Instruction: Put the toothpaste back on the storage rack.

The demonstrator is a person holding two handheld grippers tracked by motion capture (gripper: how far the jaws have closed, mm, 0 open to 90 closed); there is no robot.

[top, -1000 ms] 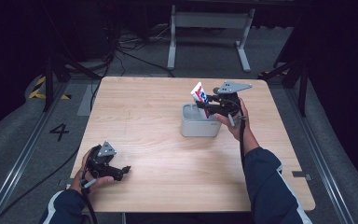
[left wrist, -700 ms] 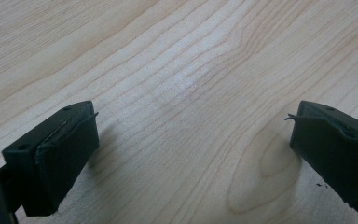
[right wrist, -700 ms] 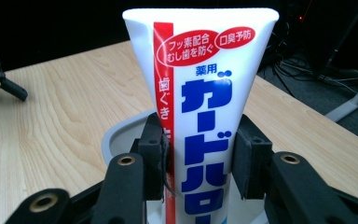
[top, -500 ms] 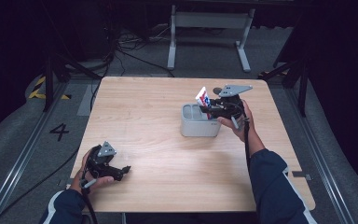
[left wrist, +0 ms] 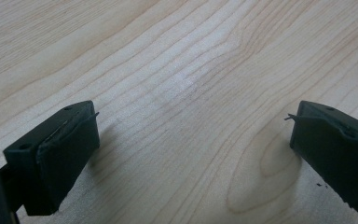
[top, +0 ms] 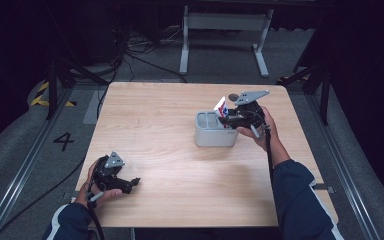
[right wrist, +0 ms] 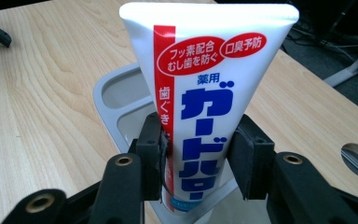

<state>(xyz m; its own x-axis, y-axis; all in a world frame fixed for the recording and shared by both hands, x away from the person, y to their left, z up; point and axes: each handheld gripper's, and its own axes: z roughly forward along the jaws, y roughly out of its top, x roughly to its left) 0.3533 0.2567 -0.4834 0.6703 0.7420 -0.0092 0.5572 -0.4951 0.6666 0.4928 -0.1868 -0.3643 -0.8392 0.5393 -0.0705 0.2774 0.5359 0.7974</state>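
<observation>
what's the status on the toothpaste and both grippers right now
Right gripper shut on toothpaste tube, tube upright, lower end in grey organizer. Left gripper open, on bare table. Nothing in the way.

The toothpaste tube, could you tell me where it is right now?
In the high view, the toothpaste tube stands in the grey holder at the table's right middle, gripped by the right gripper.

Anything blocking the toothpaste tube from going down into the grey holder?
Nothing visible does. The right gripper is shut on the toothpaste tube, crimped end up, its lower end already at the open compartments of the grey holder. The compartments seen look bare. The left gripper rests far off at the near table edge.
</observation>
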